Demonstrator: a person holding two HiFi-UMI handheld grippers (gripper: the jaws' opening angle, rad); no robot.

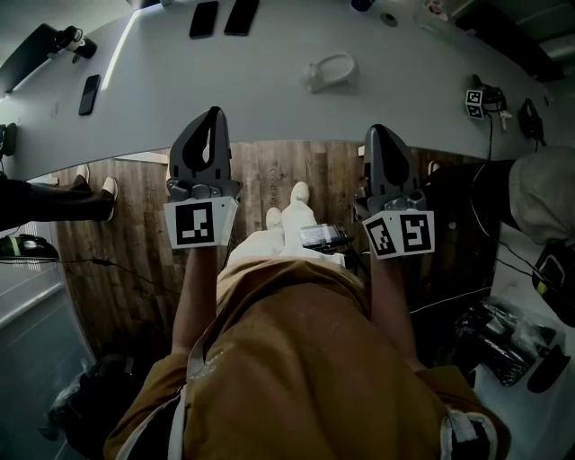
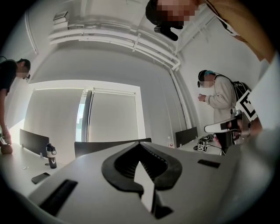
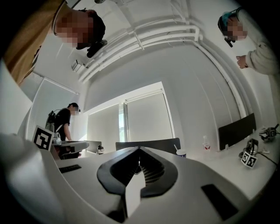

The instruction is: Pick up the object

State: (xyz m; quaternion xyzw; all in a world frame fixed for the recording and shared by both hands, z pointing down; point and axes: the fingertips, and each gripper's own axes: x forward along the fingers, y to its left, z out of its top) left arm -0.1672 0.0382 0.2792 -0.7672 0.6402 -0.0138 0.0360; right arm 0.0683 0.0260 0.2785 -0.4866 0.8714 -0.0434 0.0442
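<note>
Over on the left, the left gripper (image 1: 213,117) is held level with its jaws pressed together and nothing between them. It sits short of the near edge of the long white table (image 1: 180,108), out over the wood-plank floor (image 1: 260,175).

Moving to the middle, the likely target is a small white rounded object (image 1: 331,70). It sits alone on the tabletop, well beyond both grippers and a little nearer the right one's line. Which object the task means isn't certain, but this one is the closest to hand.

On the right, the right gripper (image 1: 378,133) is also level, closed tight and empty.

To do this step well, I'd say spread the jaws before reaching the object, come in low and level across the table edge, and straddle its narrower side so the pads get flat faces. The shape looks curved and smooth, so a shallow pinch could slip.

The table is plain and uncluttered near the object. Dark phones (image 1: 205,18) lie at the far side and another phone (image 1: 89,93) lies far left. The room is white-walled with blinds drawn over the window (image 2: 109,116).
</note>
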